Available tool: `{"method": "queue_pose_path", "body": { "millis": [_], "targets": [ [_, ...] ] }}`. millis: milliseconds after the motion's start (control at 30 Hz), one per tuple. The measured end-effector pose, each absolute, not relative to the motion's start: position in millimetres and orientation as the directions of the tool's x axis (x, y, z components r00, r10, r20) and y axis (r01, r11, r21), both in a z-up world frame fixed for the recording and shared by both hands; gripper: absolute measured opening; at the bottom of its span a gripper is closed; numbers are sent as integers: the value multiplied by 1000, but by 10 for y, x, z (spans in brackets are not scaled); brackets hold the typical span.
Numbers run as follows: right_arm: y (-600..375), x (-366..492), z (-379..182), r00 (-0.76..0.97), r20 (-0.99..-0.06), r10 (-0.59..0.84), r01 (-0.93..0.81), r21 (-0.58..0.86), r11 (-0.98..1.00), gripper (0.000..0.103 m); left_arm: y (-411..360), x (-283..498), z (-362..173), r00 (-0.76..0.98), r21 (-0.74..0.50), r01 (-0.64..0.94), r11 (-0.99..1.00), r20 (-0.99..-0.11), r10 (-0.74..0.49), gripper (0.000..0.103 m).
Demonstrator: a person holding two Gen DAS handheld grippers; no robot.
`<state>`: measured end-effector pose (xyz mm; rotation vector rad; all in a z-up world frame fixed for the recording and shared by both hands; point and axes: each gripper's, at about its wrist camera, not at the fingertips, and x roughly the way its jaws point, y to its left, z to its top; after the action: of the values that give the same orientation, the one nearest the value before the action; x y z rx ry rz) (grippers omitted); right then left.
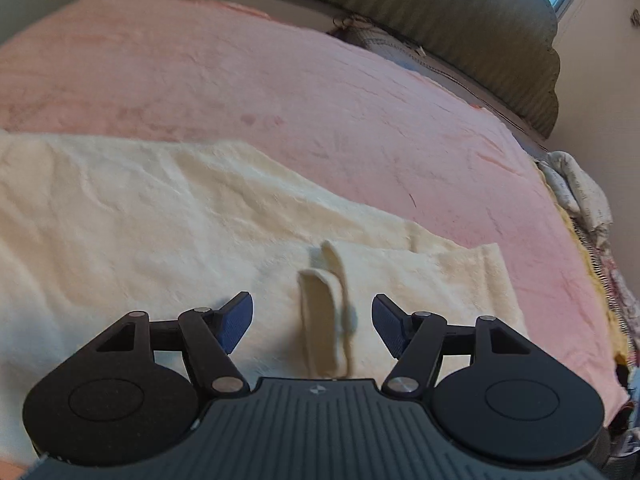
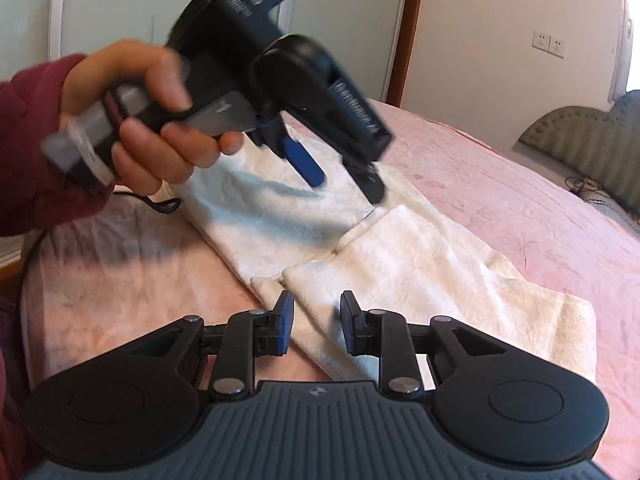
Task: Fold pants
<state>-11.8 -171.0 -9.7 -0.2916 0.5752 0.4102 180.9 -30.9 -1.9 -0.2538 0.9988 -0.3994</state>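
Observation:
Cream-white fleecy pants lie flat on a pink bedspread, partly folded, with one layer lapped over another. A raised fabric loop stands between the fingers of my left gripper, which is open and holds nothing. That left gripper also shows in the right wrist view, held in a hand above the pants, blurred. My right gripper is open, its fingers either side of the pants' near folded edge, not clamped on it.
A green padded headboard stands at the far side. A patterned quilt hangs at the bed's right edge. A wardrobe door and wall sockets are behind. A black cable trails from the left gripper.

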Motion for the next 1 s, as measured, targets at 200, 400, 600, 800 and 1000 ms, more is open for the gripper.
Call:
{"method": "queue_pose_path", "body": {
  "millis": [200,400,600,800,1000],
  "targets": [
    [-1426,37,-165,788,-578,211,-427,-267,864,25,-506,1878,-202,451,-405,206,891,-769,-453,75],
    [-1309,84,-197,790,-571,222,-446,-287,848,16,-703,1847,-179,477,-344,271,899,-764,-435,10],
    [-1413,167,-53,806,-533,258,-428,-223,876,12,-764,1856,12,588,-261,316,912,-701,-404,5],
    [-1395,415,-158,795,-553,251,-409,-183,894,12,-756,1945,-62,614,-182,284,941,-720,-324,27],
    [-1296,332,-94,825,-526,208,-391,-265,881,13,-298,1957,-26,578,-302,161,940,-743,-337,61]
  ]
}}
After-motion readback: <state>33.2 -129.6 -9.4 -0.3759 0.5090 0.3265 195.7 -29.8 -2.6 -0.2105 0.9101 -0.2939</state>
